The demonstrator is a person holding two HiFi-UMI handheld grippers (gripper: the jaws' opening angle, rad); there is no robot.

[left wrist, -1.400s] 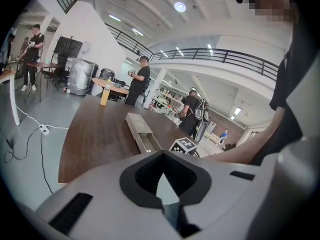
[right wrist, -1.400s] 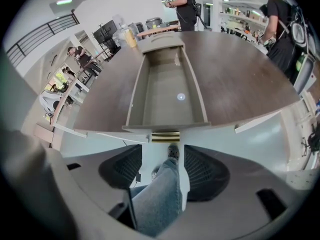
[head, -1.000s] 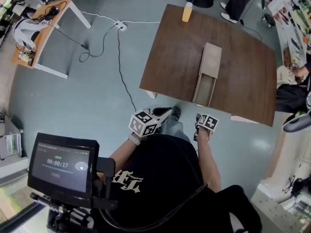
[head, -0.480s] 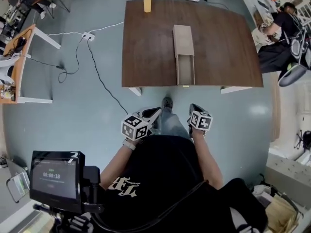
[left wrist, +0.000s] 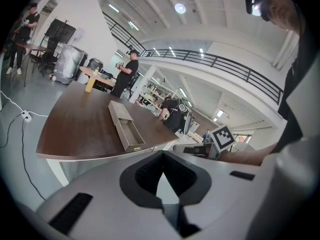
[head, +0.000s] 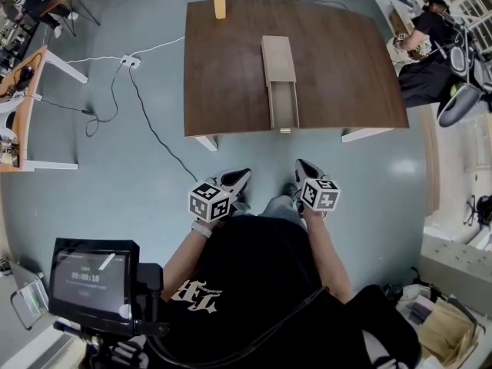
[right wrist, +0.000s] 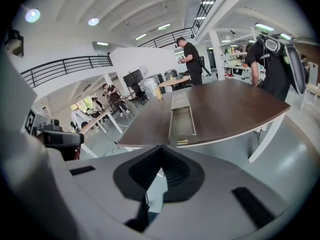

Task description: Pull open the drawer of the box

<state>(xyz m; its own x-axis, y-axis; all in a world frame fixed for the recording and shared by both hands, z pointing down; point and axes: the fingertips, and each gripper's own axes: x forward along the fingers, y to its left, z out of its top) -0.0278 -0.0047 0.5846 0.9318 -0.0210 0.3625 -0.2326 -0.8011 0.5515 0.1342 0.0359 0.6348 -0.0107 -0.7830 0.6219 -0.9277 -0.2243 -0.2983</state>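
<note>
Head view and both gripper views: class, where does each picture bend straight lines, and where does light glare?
Head view: the table's edges bow outward. Left gripper view: black round border, ceiling lamp blooms white, railing curves. Right gripper view: same border, table edge arcs, lamps flare upper left.

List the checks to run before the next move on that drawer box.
1. The drawer pulled out of the box: ok, it stands open toward the near edge of the table.
2. The left tongs empty: ok, shut on nothing.
3. The right tongs empty: ok, shut on nothing.
4. Both clear of the table: ok, held back by the person's body.
5. The drawer at its end stop: cannot tell.
</note>
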